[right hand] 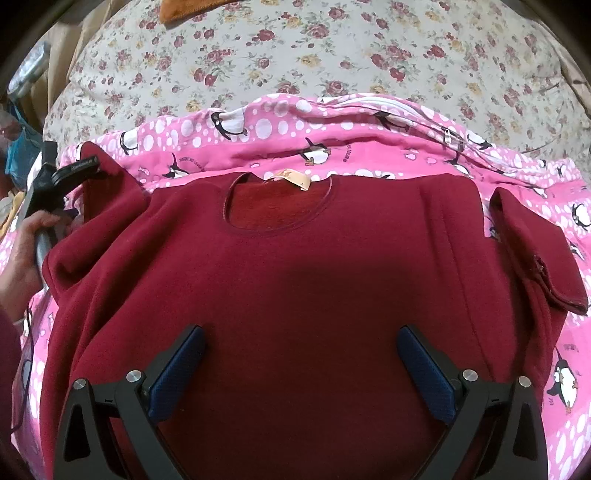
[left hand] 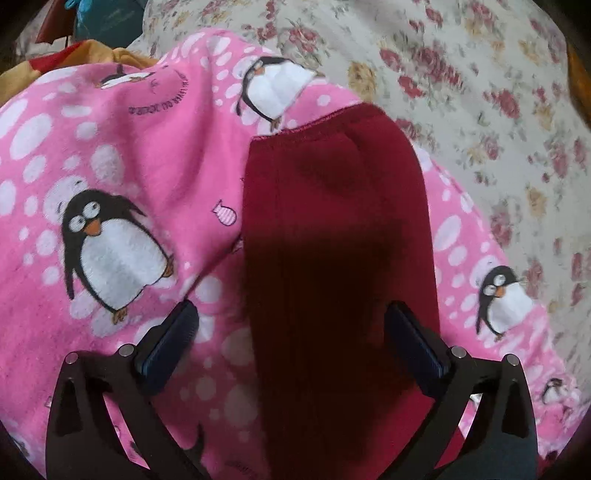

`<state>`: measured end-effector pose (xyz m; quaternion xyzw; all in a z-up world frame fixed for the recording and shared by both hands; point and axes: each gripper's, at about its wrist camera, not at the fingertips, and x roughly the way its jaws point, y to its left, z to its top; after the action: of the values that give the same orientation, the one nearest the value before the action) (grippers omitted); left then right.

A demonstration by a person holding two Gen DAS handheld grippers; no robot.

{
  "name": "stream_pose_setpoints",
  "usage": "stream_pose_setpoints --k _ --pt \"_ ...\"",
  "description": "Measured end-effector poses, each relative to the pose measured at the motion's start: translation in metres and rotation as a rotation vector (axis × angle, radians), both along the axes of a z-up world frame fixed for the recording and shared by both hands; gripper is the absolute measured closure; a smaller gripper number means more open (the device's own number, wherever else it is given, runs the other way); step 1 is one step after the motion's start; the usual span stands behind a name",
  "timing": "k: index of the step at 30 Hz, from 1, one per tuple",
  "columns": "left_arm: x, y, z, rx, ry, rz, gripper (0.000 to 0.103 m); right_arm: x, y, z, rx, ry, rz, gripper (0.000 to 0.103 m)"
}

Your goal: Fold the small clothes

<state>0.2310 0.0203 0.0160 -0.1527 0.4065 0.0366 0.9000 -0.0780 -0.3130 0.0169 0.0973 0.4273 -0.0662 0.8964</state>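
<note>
A dark red fleece sweater (right hand: 295,280) lies flat, neck hole away from me, on a pink penguin-print blanket (right hand: 280,147). Its right sleeve (right hand: 535,254) is folded in at the right edge. My right gripper (right hand: 301,332) hovers open over the sweater's chest, holding nothing. In the left wrist view my left gripper (left hand: 291,310) is open over the sweater's left sleeve (left hand: 332,229), which stretches away over the blanket (left hand: 110,184). The left gripper also shows in the right wrist view (right hand: 79,164), at the sleeve's end by the sweater's left shoulder.
A cream bedspread with red flowers (right hand: 295,55) lies under and beyond the blanket. An orange cloth (right hand: 192,11) lies at the far edge. Yellow, red and teal items (left hand: 92,40) are heaped at the far left of the left wrist view.
</note>
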Motion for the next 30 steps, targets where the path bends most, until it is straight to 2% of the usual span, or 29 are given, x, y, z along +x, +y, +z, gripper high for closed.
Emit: stream_pose_setpoints --k 3,4,5,6,7,9,12,15,18,22,26,30 --pt "-0.002 0.001 0.002 -0.005 -0.006 -0.02 0.005 0.001 0.0 0.0 0.001 0.0 0.002 0.0" --pt "-0.006 0.005 0.005 -0.01 -0.006 -0.015 0.021 0.001 0.0 0.0 0.004 -0.001 0.003 0.0" --pt "-0.01 0.009 0.008 -0.01 -0.001 -0.012 0.043 0.0 -0.001 0.0 0.006 -0.002 0.003 0.0" --pt "-0.014 0.016 0.011 -0.008 0.012 -0.012 0.059 0.0 -0.001 0.0 0.009 -0.004 0.003 0.0" --pt "-0.018 0.023 0.013 -0.017 0.018 -0.026 0.101 0.0 -0.001 -0.001 0.011 -0.005 0.002 0.0" --pt "-0.03 0.039 0.022 -0.114 0.02 -0.096 0.1 0.0 -0.001 -0.001 0.01 -0.005 0.002 0.0" --pt "-0.052 0.045 0.045 -0.144 -0.023 -0.172 0.1 0.0 -0.001 -0.001 0.016 -0.01 0.002 0.0" --pt "-0.076 0.046 0.064 -0.135 -0.055 -0.23 0.1 -0.001 -0.002 0.0 0.026 -0.016 0.002 0.0" --pt "-0.101 0.046 0.066 -0.119 -0.053 -0.258 0.1 -0.002 -0.002 0.0 0.031 -0.02 0.002 0.0" --pt "-0.107 0.031 0.068 -0.13 -0.059 -0.293 0.1 -0.004 -0.004 -0.001 0.047 -0.03 0.002 0.0" --pt "-0.128 0.031 0.067 -0.172 -0.073 -0.284 0.1 -0.004 -0.005 -0.001 0.057 -0.035 0.001 0.0" --pt "-0.137 0.035 0.044 -0.164 -0.007 -0.207 0.1 -0.004 -0.005 -0.001 0.057 -0.035 0.002 0.0"
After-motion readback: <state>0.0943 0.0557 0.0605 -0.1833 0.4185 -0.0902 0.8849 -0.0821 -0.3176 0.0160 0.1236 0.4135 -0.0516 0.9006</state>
